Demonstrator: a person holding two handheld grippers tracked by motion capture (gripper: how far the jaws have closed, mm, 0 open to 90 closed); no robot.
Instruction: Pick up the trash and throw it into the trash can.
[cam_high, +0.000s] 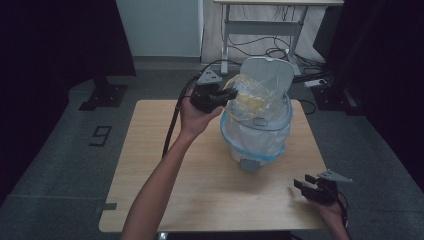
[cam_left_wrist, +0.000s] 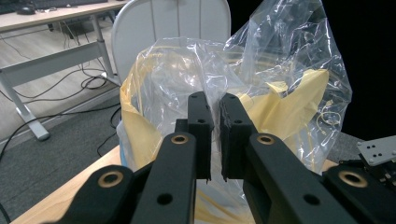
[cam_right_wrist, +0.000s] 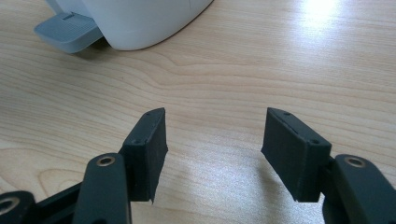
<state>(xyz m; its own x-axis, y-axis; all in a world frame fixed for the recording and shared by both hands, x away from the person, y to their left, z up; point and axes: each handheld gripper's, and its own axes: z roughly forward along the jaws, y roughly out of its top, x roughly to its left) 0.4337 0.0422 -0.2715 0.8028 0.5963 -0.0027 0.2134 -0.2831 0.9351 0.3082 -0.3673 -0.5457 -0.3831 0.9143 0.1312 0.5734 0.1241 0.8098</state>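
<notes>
The left gripper (cam_high: 222, 96) had its jaws pinched tight on a clear plastic bag (cam_high: 248, 96) with yellow stuff inside, held just above the white bin (cam_high: 260, 132). The right gripper (cam_high: 306, 183) rested on the table (cam_high: 150, 150), well apart from the bin, jaws open and holding nothing

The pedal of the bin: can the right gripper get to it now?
Probably yes. The right gripper is open and holds nothing, and only bare table lies between it and the pedal.
</notes>
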